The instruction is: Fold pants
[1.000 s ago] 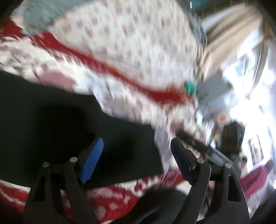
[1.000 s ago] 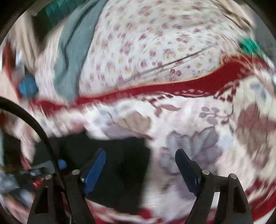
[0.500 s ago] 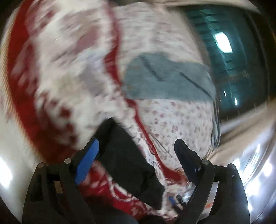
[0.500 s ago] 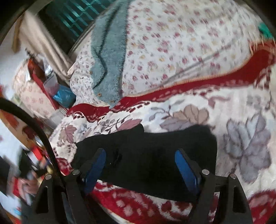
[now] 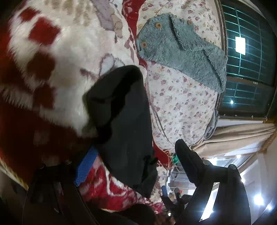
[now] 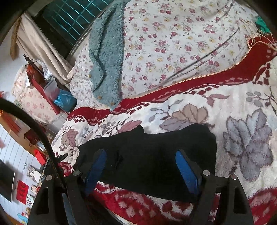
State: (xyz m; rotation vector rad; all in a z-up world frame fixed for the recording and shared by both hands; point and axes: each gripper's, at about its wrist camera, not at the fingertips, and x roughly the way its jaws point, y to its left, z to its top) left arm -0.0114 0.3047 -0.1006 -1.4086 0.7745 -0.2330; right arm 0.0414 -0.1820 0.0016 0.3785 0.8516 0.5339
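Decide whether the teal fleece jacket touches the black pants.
Apart. In the right wrist view, patterned blanket separates the jacket from the pants.

A home bedroom: floral quilt [image 6: 173,43], plush blanket [image 6: 242,110], curtained window [image 6: 57,15].

No text, label or brand could be read in either view. The red paper squares [image 6: 22,191] on the white wall showed dark marks, too small and blurred to read.

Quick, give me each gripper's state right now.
Left gripper: open, holding nothing, black pants between its fingers.
Right gripper: open, holding nothing, over the pants.
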